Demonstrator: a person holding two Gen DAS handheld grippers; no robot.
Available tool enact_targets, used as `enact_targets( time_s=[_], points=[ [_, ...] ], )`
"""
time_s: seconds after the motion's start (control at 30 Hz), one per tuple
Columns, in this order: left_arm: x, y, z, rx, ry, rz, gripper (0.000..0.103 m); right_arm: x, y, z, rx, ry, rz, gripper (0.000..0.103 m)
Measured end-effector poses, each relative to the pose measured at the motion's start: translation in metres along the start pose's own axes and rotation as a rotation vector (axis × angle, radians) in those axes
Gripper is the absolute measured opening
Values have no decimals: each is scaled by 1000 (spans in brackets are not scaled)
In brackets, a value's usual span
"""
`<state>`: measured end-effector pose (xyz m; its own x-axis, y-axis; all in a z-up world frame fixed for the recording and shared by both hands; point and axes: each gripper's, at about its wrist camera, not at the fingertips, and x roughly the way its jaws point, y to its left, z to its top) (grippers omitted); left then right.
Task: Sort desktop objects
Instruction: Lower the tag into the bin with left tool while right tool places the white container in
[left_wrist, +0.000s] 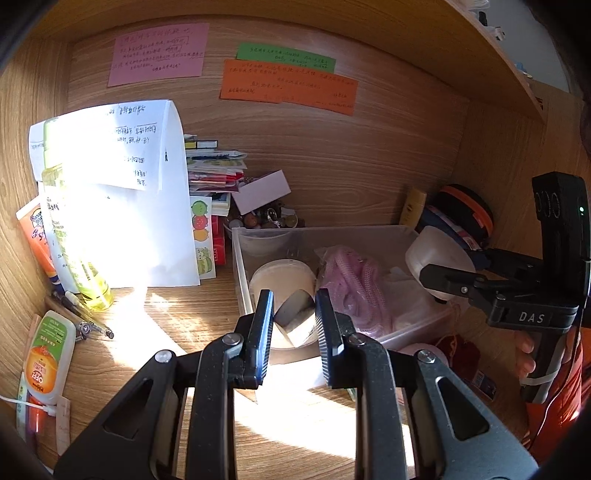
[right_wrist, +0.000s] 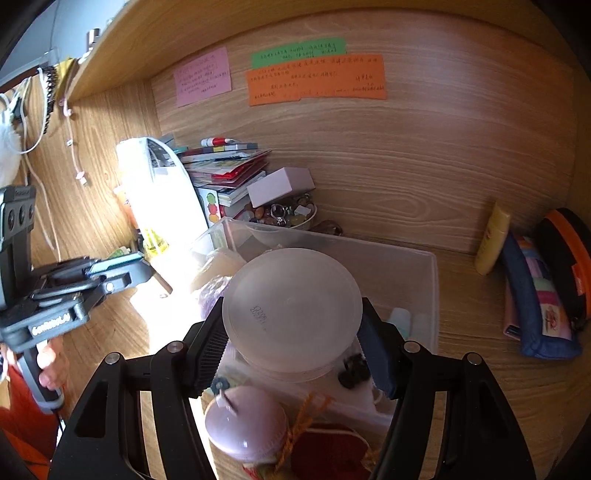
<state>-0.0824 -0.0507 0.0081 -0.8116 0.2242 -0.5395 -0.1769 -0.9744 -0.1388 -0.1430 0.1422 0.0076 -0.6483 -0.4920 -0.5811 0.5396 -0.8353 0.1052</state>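
Frosted jar (right_wrist: 291, 314): round and translucent, clamped between the jaws of the right hand-held gripper (right_wrist: 295, 350), held above the clear plastic bin (right_wrist: 424, 280).
Left edge: orange-label tube (left_wrist: 46, 363) and pens (left_wrist: 83, 314) lying on the worktop (left_wrist: 177, 321).
Left hand-held gripper (left_wrist: 293, 328): jaws apart, nothing between them, poised at the bin's near rim over a cream tub (left_wrist: 282, 278).
Bin contents: pink mesh bundle (left_wrist: 351, 280) beside the tub.
Back wall: pink note (left_wrist: 159, 53), green note (left_wrist: 286, 57), orange note (left_wrist: 288, 85).
Right edge: yellow tube (right_wrist: 493, 238) upright against the wall; patterned pouch (right_wrist: 539, 302) just beside it.
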Motion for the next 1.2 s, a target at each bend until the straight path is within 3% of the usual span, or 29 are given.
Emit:
enact_targets(
  time_s=[0.27, 0.63, 1.2],
  points=[
    [12, 8, -5, -15, 31, -27, 22, 26, 6, 1, 22, 44, 38, 63],
    [26, 5, -12, -6, 75, -31, 22, 38, 4, -10, 2, 91, 4, 63],
    [27, -2, -16, 42, 63, 12, 23, 44, 3, -14, -3, 110, -5, 66]
  ],
)
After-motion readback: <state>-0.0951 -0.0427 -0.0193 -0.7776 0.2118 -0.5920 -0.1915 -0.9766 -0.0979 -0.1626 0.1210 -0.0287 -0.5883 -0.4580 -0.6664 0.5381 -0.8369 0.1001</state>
